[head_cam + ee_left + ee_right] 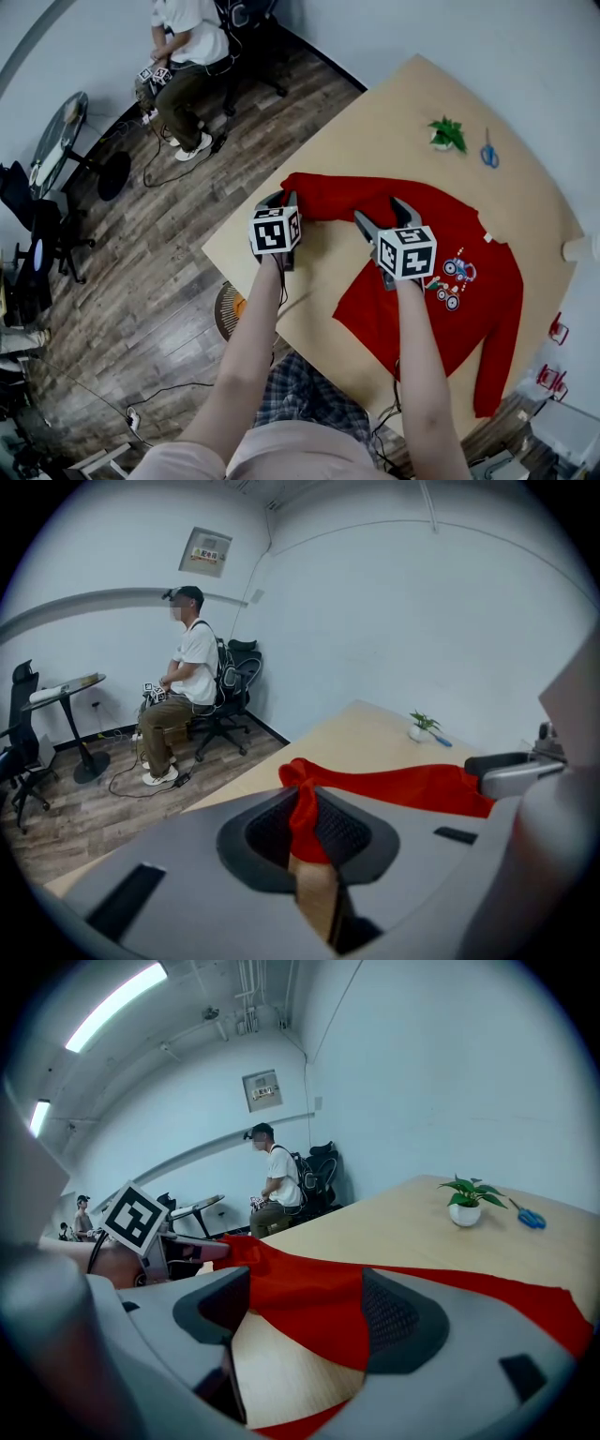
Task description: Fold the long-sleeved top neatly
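A red long-sleeved top (469,300) lies spread on the light wooden table (375,122), print side up. One sleeve (328,197) stretches left toward the table's edge. My left gripper (279,200) is shut on that sleeve's cuff. In the left gripper view the red cloth (394,785) is pinched between the pads, bunched above my left gripper (305,822). My right gripper (384,214) stands open over the sleeve near the shoulder. In the right gripper view the red fabric (450,1288) runs under and between the spread jaws of my right gripper (309,1312), and they do not pinch it.
A small potted plant (447,134) and blue scissors (489,155) sit at the table's far side. A white object (581,248) stands at the right edge. A person (187,56) sits on an office chair across the wooden floor, near a round side table (61,131).
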`<move>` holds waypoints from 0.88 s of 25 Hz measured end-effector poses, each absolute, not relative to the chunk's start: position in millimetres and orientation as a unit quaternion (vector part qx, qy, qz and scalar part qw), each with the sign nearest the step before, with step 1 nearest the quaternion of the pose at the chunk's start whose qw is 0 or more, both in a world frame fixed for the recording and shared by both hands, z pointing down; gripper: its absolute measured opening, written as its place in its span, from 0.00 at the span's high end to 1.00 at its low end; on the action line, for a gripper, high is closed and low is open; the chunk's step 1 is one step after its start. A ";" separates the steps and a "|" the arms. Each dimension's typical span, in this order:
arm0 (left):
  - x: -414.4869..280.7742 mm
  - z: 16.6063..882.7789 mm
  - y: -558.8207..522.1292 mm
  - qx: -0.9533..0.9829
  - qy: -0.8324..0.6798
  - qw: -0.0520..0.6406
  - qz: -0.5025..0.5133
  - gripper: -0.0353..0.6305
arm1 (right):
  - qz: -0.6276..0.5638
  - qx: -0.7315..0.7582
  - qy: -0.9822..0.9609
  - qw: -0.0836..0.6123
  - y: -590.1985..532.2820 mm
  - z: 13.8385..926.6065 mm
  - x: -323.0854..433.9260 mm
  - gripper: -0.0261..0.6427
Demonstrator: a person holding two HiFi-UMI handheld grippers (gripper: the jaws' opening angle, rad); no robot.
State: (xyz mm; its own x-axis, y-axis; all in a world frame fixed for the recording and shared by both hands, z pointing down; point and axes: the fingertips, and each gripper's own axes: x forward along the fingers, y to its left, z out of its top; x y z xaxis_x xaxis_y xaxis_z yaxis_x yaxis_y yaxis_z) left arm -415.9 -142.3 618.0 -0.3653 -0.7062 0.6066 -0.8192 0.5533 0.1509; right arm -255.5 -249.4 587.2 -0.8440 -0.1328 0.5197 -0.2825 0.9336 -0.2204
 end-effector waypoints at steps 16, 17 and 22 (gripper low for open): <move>-327.1 503.2 -244.7 0.584 -0.783 0.203 0.068 0.88 | 0.184 0.263 -0.921 0.220 -322.9 553.1 -119.9 0.43; -317.3 498.6 -252.7 0.593 -0.777 0.199 0.068 0.88 | 0.186 0.274 -0.918 0.218 -326.8 551.7 -108.3 0.43; -262.3 480.0 -291.7 0.637 -0.746 0.183 0.064 0.88 | 0.200 0.332 -0.899 0.202 -345.5 544.3 -49.9 0.43</move>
State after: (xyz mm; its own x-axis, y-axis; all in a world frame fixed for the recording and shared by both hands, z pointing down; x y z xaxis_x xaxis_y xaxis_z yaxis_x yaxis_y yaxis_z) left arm -262.3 -291.7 480.0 -0.1216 -0.9270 0.3548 -0.9741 0.1801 0.1366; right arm -49.9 -345.5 544.3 -0.6978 -0.5166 0.4963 -0.6782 0.6995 -0.2253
